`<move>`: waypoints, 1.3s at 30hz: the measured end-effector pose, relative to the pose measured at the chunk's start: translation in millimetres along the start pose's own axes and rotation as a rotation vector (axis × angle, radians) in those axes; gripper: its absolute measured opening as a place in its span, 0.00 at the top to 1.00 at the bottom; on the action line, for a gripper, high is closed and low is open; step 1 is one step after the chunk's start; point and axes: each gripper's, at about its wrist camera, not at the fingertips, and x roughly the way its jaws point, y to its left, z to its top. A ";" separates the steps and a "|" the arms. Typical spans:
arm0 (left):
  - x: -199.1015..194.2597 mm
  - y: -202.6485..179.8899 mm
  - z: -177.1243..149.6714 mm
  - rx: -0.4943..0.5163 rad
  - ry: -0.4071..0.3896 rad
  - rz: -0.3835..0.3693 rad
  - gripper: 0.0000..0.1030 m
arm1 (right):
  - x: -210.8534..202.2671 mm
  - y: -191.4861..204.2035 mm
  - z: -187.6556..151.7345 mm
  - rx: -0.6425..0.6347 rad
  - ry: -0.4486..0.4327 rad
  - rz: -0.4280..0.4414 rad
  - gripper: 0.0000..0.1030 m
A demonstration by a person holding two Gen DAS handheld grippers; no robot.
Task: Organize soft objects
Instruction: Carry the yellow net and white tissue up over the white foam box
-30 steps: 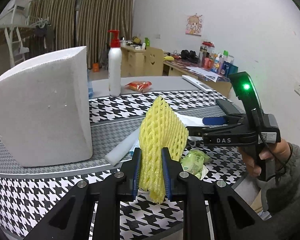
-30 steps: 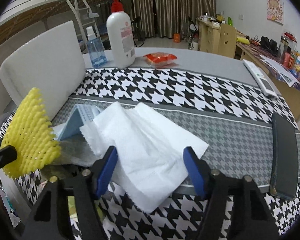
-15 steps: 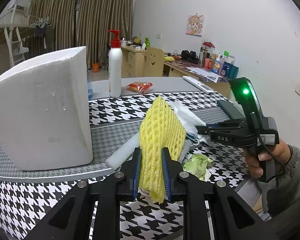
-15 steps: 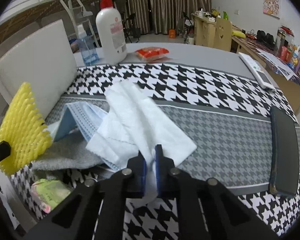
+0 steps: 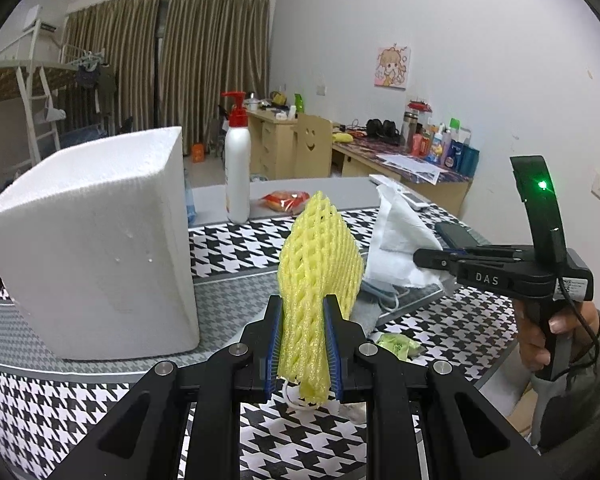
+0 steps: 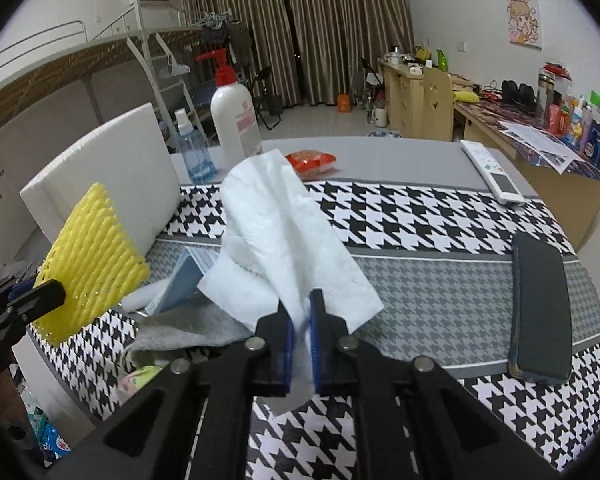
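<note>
My left gripper (image 5: 302, 338) is shut on a yellow foam fruit net (image 5: 318, 264), held upright above the houndstooth tablecloth; the net (image 6: 90, 258) also shows at the left of the right wrist view. My right gripper (image 6: 300, 326) is shut on a white paper towel (image 6: 276, 224), whose free end lifts off the table. From the left wrist view the right gripper (image 5: 422, 258) pinches the towel (image 5: 396, 236) to the right of the net. Under the towel lie a blue face mask (image 6: 188, 280) and a grey cloth (image 6: 180, 330).
A big white foam block (image 5: 96, 248) stands at the left. A pump bottle (image 6: 236, 120), a blue spray bottle (image 6: 190, 150) and a red snack packet (image 6: 310, 159) sit at the back. A remote (image 6: 490, 170) and a dark phone (image 6: 540, 306) lie right. A green packet (image 5: 398, 346) is near the front edge.
My right gripper closed on the white paper towel and has raised it off the table. The left gripper keeps the yellow net almost where it was.
</note>
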 end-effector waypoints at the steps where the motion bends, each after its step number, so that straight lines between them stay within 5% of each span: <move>1: -0.7 0.1 1.0 0.000 -0.006 0.002 0.79 | -2.4 2.2 0.5 0.001 -0.007 -0.005 0.90; 39: -32.8 10.4 43.1 0.090 -0.146 0.033 0.79 | -38.6 43.0 29.2 -0.020 -0.196 -0.032 0.90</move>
